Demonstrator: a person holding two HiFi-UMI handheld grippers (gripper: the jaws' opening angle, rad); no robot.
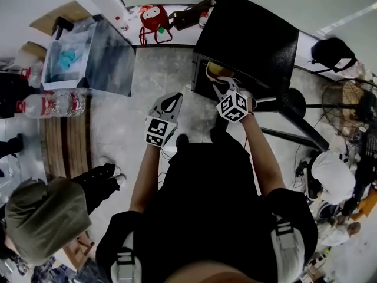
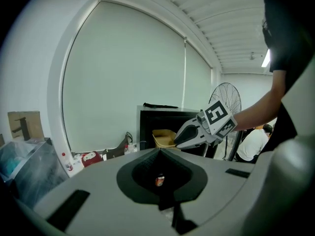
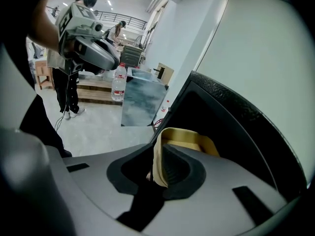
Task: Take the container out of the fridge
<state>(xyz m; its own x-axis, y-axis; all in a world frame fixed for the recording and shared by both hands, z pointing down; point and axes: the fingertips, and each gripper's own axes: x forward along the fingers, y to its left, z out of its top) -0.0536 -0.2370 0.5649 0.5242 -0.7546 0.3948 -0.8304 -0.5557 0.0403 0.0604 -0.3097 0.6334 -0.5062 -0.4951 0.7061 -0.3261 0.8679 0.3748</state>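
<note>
— So, where is the container (image 3: pixel 189 137) sitting at this moment?
— It is lying inside the black fridge (image 1: pixel 247 40), right at the open front, low down near the floor. It is a tan, open-topped tub, and its near wall is facing out toward the person.
— Is the right gripper (image 1: pixel 220 86) doing anything with it?
— Yes. It is reaching into the fridge's opening, and its jaws are pinching that near wall. One jaw is lying inside the tub and the other outside, with the rim standing up between them. I cannot tell whether the tub is resting on a shelf or hanging clear.
— And the left gripper (image 1: pixel 175 101)?
— It is hovering just beside the right one, outside the fridge and over the grey floor. Its jaws are pressing together with nothing between them, and it is pointing toward the fridge front.
— What is showing around them?
— A water bottle (image 1: pixel 56 104) is lying on a wooden bench (image 1: pixel 68 146) at the person's left, well apart from the fridge. A clear box (image 1: pixel 109 58) is standing between the bench and the fridge. A red toy (image 1: pixel 154 17) is leaning by the wall behind, and a fan (image 1: pixel 344 102) is standing off to the right.
</note>
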